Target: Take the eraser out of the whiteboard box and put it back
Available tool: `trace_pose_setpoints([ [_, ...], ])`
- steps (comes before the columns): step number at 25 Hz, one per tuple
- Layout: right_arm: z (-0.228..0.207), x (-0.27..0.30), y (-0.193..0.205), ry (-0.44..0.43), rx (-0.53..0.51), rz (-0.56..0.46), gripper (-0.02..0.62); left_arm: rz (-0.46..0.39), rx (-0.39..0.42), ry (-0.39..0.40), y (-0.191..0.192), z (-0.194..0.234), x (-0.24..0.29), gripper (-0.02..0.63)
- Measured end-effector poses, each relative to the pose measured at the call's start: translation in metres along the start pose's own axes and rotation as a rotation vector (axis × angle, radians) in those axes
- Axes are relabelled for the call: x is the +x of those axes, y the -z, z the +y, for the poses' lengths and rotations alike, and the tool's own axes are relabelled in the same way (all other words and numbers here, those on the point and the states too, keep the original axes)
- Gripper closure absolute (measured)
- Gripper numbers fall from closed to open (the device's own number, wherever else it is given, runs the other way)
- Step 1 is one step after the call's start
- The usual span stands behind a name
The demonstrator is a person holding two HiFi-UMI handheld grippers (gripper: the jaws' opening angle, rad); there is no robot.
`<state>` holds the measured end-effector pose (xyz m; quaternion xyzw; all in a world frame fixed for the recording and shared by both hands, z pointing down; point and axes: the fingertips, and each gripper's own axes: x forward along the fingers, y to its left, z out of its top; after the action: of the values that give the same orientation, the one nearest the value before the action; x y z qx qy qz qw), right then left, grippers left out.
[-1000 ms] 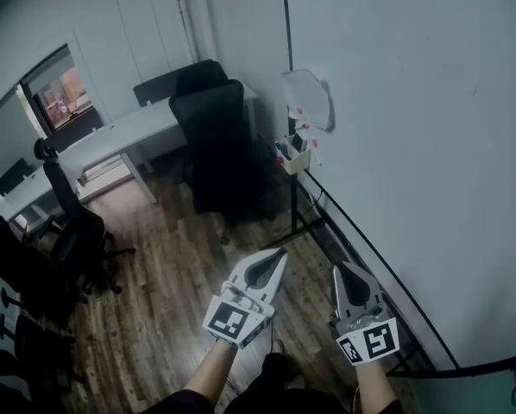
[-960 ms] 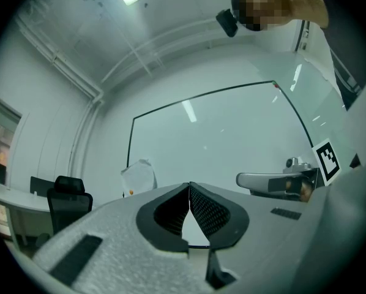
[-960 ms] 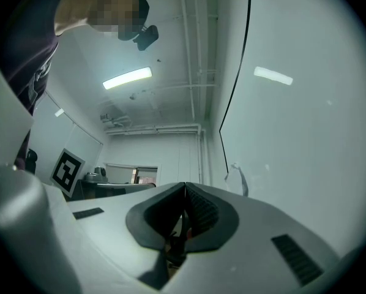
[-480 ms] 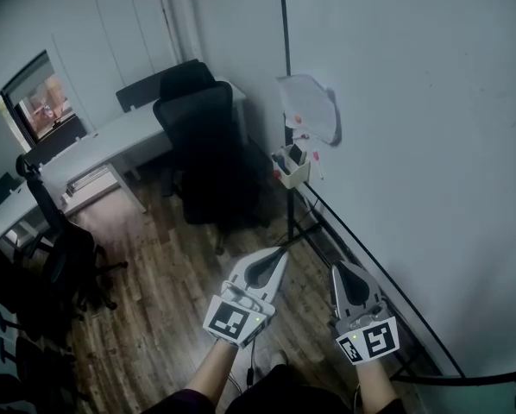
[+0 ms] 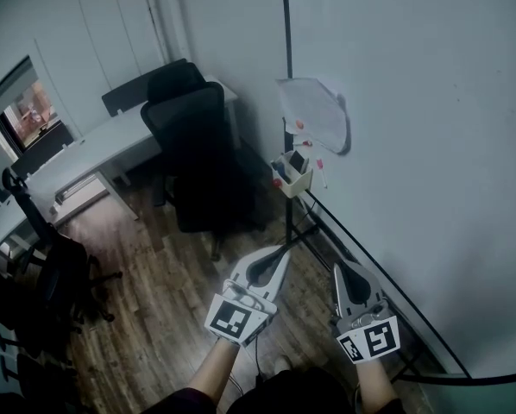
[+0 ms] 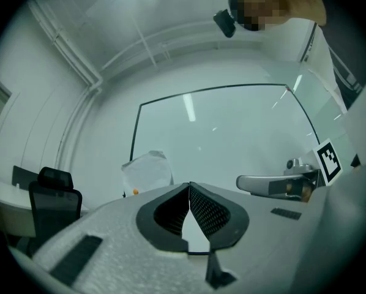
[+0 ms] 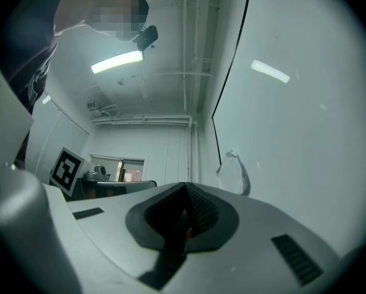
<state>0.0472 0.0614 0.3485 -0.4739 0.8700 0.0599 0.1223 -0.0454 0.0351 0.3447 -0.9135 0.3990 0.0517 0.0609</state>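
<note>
- At the upper left of the head view a pale desk (image 5: 85,149) is seen, with a black office chair (image 5: 193,141) drawn up at its right end.
- Low and just left of centre the left gripper (image 5: 282,254) is held out over the wood floor (image 5: 163,300). Its jaws are pressed together at the tips and nothing is gripped between them.
- A black-and-white square marker (image 5: 232,319) is carried on the cube at the back of that gripper. It is a pattern of blocks only, and no letters can be read from it.
- The whiteboard box (image 5: 298,179) is hung at the lower left edge of the whiteboard, right of centre in the frame. A dark block (image 5: 298,160), taken to be the eraser, is stood upright inside it, and red-capped pens (image 5: 278,180) are leaned at its left side.
- The box and the block are placed above both grippers in the frame, well apart from them, and are touched by neither.
- A sheet of paper (image 5: 314,112) is fixed to the board just above the box. Small red marks are seen at its lower edge, too small to be read.
- Low and right of centre the right gripper (image 5: 342,271) is held beside the left one, and a second square marker (image 5: 370,338) is shown on its cube. Its jaws are closed together as well, with nothing held.
- The right half of the frame is filled by the whiteboard (image 5: 431,145), which is edged by a thin black frame.
</note>
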Motion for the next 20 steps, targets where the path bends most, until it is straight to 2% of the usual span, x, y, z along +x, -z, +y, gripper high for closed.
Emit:
trace_pose_setpoints([
  [8,-0.019,0.028,0.017,0.009,0.004,0.015,0.592,0.016,-0.020,0.002,0.018,0.026,0.025,0.601],
  [20,-0.083,0.095,0.039,-0.031,0.019,0.010,0.592,0.021,-0.003,-0.025,0.030,0.075,0.103,0.601],
])
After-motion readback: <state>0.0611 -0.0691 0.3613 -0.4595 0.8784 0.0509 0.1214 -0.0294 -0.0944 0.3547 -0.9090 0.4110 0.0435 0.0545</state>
